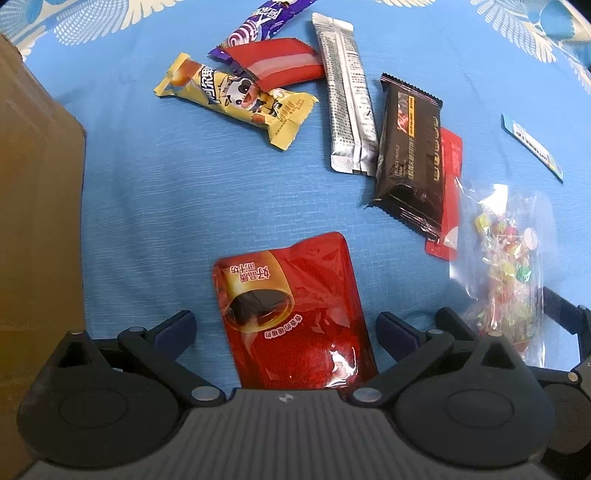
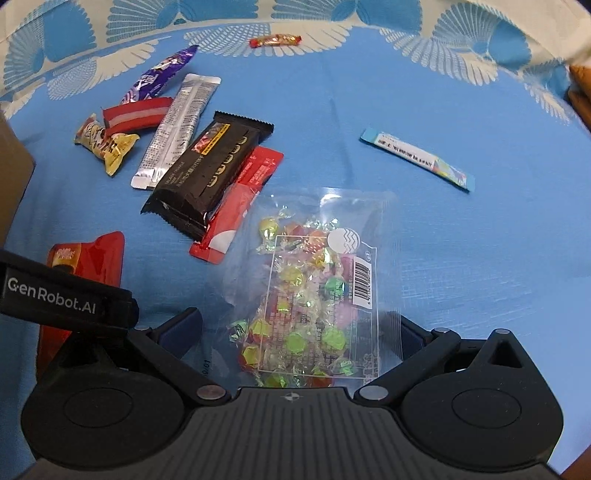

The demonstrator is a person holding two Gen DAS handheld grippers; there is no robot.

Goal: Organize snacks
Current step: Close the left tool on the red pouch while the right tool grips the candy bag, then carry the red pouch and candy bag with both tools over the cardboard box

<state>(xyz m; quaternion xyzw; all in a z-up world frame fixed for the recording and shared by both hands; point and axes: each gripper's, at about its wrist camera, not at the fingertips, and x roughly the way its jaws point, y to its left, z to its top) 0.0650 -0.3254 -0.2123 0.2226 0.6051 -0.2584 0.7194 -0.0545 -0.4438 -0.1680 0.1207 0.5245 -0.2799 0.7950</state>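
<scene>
The left claw (image 1: 286, 334) is spread wide, its two fingers on either side of a red drink-powder pouch (image 1: 291, 314) that lies flat on the blue cloth (image 1: 166, 206) without touching either pad. The pouch's long axis runs straight away from the claw, so the fingers would close across its short width. The right claw (image 2: 299, 332) is likewise spread, straddling a clear bag of wrapped candies (image 2: 314, 291), whose long axis also points forward between the fingers. Each arm is thus nearest its own packet, and the two claws sit side by side.

Farther out, a black chocolate bar (image 2: 210, 173) overlaps a red flat packet (image 2: 240, 199), with a silver stick pack (image 2: 173, 133), a yellow cow-print bar (image 1: 236, 99), a red-and-pink packet (image 1: 280, 62) and a purple wrapper (image 1: 258, 22) beyond. A blue sachet (image 2: 417, 158) lies well apart to the right. A cardboard box (image 1: 37, 184) stands at the left, probably where the snacks go.
</scene>
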